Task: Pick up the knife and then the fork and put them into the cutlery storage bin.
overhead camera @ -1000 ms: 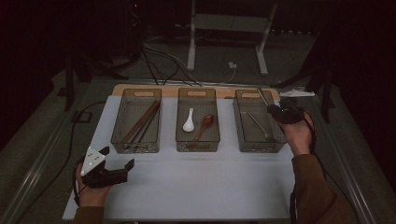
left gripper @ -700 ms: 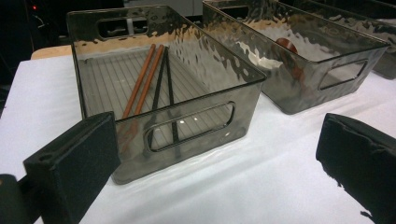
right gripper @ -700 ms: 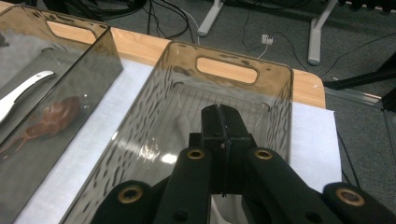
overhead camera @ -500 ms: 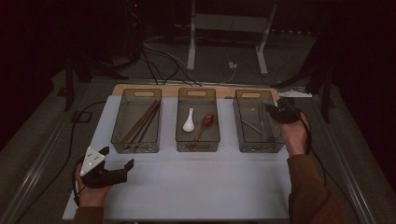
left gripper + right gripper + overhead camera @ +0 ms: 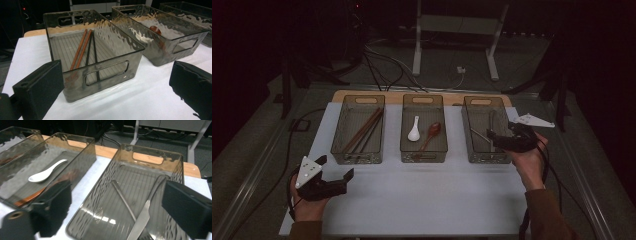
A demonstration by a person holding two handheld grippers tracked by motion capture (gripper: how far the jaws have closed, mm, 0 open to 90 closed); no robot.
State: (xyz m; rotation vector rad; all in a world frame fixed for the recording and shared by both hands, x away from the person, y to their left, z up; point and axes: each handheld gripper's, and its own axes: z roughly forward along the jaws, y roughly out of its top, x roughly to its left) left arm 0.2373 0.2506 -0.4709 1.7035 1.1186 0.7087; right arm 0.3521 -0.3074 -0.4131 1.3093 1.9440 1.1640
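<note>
In the right gripper view, a metal knife [image 5: 143, 216] lies on the ribbed floor of the right-hand smoky plastic bin [image 5: 150, 153], lower centre of the frame, beside a slim metal utensil [image 5: 123, 198] whose head is hard to make out. The right gripper [image 5: 113, 212] hangs over the near end of this bin; its jaws have just been opening and stand released, with nothing pressed between the pads. In the high view that right gripper [image 5: 494, 141] sits at the bin's [image 5: 484, 102] right edge, centre right. The middle bin [image 5: 423, 100] holds a white ceramic spoon [image 5: 414, 129] and a brown wooden spoon [image 5: 430, 134]. The left bin [image 5: 359, 101] holds chopsticks [image 5: 364, 131], brown and black. At lower left, the left gripper [image 5: 335, 167] rests on the white table cover [image 5: 422, 192], jaws wide apart and empty.
</note>
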